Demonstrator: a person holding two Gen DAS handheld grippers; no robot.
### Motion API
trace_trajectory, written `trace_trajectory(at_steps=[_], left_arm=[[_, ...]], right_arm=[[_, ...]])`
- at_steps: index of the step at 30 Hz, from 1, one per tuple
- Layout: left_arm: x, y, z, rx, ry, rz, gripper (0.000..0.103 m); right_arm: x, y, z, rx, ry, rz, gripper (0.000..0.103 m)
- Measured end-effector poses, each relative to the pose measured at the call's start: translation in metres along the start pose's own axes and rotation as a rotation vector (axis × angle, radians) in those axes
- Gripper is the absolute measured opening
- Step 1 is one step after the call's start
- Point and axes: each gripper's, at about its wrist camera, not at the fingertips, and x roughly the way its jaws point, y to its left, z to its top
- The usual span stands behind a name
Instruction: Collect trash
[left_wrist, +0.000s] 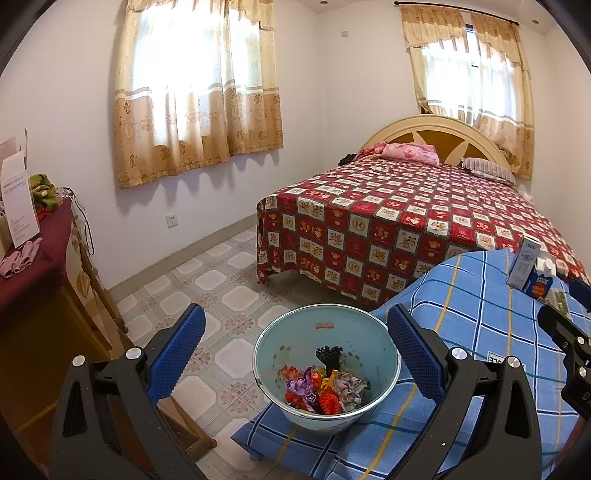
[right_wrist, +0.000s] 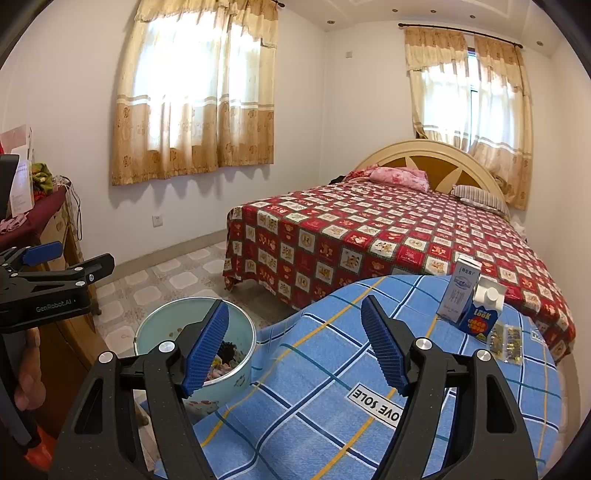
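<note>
Both grippers, left (left_wrist: 295, 350) and right (right_wrist: 295, 339), are being held spread; cartons (right_wrist: 469, 302) are best pinched squarely, then dropped into bin (left_wrist: 327, 419).

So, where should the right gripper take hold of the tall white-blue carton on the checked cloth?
Grip the tall carton across its flat side walls, at mid height, coming from the near left: it stands upright, and the blue carton is close on its right.

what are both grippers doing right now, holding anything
left gripper: open, holding nothing, above the trash bucket.
right gripper: open, holding nothing, over the blue plaid cloth.
</note>
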Motion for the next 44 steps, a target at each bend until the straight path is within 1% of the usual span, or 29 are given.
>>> trace_trajectory(at_steps=[9,27,34,37,39,42,44], left_arm=[[0.004,0.001,0.0,0.0,0.019,-0.002,0.097],[0.009,-0.008,-0.003,0.015,0.042,-0.009,0.097],[0.01,-0.013,-0.006,0.042,0.034,0.021,0.097],[0.011,-0.012,-0.005,0.042,0.041,0.016,0.097],[0.011,-0.011,-0.005,0.047,0.041,0.018,0.097],[0.011,-0.011,-0.005,0.046,0.038,0.022,0.097],[0.012,-0.01,-0.005,0.045,0.036,0.027,0.097]], right_arm=[[0.001,0.001,-0.001,0.003,0.002,-0.001,0.074],[0.001,0.001,-0.005,0.004,-0.004,-0.004,0.075],[0.0,-0.002,-0.007,0.005,0.001,-0.012,0.076],[0.0,-0.011,-0.009,0.001,0.01,-0.035,0.076],[0.002,-0.025,-0.014,0.008,0.032,-0.074,0.077],[0.008,-0.06,-0.025,0.049,0.087,-0.149,0.08],[0.016,-0.096,-0.038,0.093,0.154,-0.226,0.081]])
